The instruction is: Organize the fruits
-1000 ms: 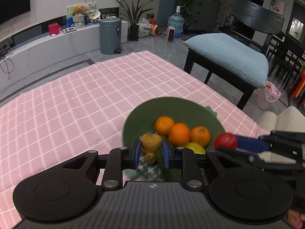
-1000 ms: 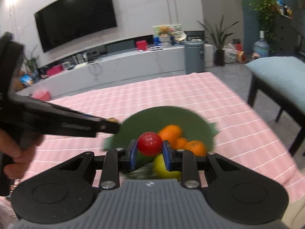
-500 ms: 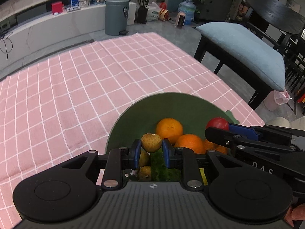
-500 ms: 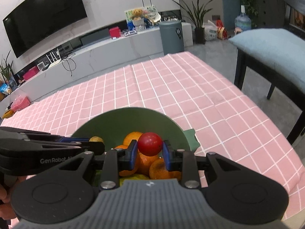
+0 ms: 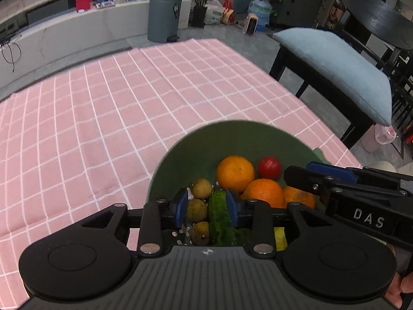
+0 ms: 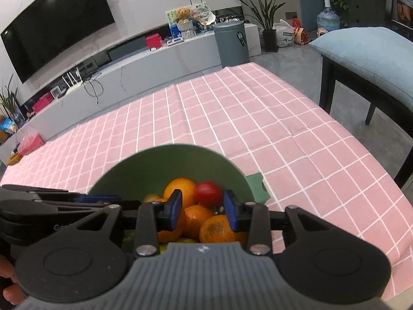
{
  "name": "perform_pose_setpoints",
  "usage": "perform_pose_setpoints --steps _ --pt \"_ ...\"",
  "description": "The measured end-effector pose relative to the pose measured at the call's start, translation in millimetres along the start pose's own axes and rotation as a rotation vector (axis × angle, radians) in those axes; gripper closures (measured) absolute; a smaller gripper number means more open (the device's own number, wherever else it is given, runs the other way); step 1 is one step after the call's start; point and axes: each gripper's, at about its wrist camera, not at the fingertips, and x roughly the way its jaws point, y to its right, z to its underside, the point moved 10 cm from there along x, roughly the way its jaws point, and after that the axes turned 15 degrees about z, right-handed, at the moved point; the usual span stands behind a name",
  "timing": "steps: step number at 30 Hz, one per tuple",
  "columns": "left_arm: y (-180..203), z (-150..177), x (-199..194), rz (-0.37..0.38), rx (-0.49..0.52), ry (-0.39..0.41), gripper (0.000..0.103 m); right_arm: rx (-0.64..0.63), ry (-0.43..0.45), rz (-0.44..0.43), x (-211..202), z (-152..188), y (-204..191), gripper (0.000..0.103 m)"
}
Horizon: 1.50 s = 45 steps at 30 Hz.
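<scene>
A: Two grippers are hanging over the green bowl on the pink checked tablecloth, and both sets of jaws are opening. The left gripper is pinching nothing; its pads are standing either side of the cucumber without pressing it. The right gripper is spreading too, with the red tomato sitting just beyond its pads, free.

B: So how is the fruit going to handle, biggest first?

A: The bowl is looking rigid and probably steady, so I am judging its rim the place to grip. The large orange is looking firm, round and fairly heavy; I would be taking it across its widest middle, since the peel may roll. The cucumber is looking stiff, bumpy and long, so mid-length. The tomato is smooth, likely slippery and soft; a gentle squeeze at its equator.

B: And the small brown fruits?

A: Light, thin-skinned, probably crushable. Take them lightly, one at a time.
</scene>
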Motion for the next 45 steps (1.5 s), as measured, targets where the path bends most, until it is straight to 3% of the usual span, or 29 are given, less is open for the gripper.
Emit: perform_pose_setpoints --steps 3,7,11,17,20,24,29,39,45 --pt "7.8 -4.0 -21.9 -0.02 0.045 0.034 0.057 0.011 0.03 -0.017 -16.9 -7.8 2.5 0.066" --pt "22.6 -9.3 -60.9 -0.104 0.147 0.085 0.05 0.016 0.097 -0.049 -48.6 -19.6 3.0 0.058" --pt "41.3 -12.8 -104.1 -0.174 0.22 0.168 0.035 -0.008 0.191 -0.087 -91.1 -30.2 -1.2 0.045" --pt "63.8 -2.6 -155.9 -0.263 0.238 0.287 0.026 -0.061 0.312 -0.134 -151.3 -29.4 -11.3 0.026" --pt "72.9 5.2 -172.6 -0.296 0.231 0.34 0.017 -0.088 0.361 -0.138 -174.0 -22.2 -14.2 0.021" --pt "82.5 18.1 -186.2 -0.325 0.23 0.387 0.016 -0.115 0.408 -0.139 -196.1 -9.5 -16.3 0.017" --pt "83.3 36.9 -200.1 -0.378 0.227 0.398 0.015 -0.106 0.416 -0.157 -209.8 8.1 -16.5 0.009" --pt "55.3 82.3 -191.0 -0.351 0.05 0.322 0.015 -0.146 0.319 -0.085 -195.5 52.7 -17.8 0.008" --pt "45.1 102.1 -187.4 -0.345 0.0 0.29 0.015 -0.208 0.265 -0.048 -186.0 78.9 -19.1 0.008"
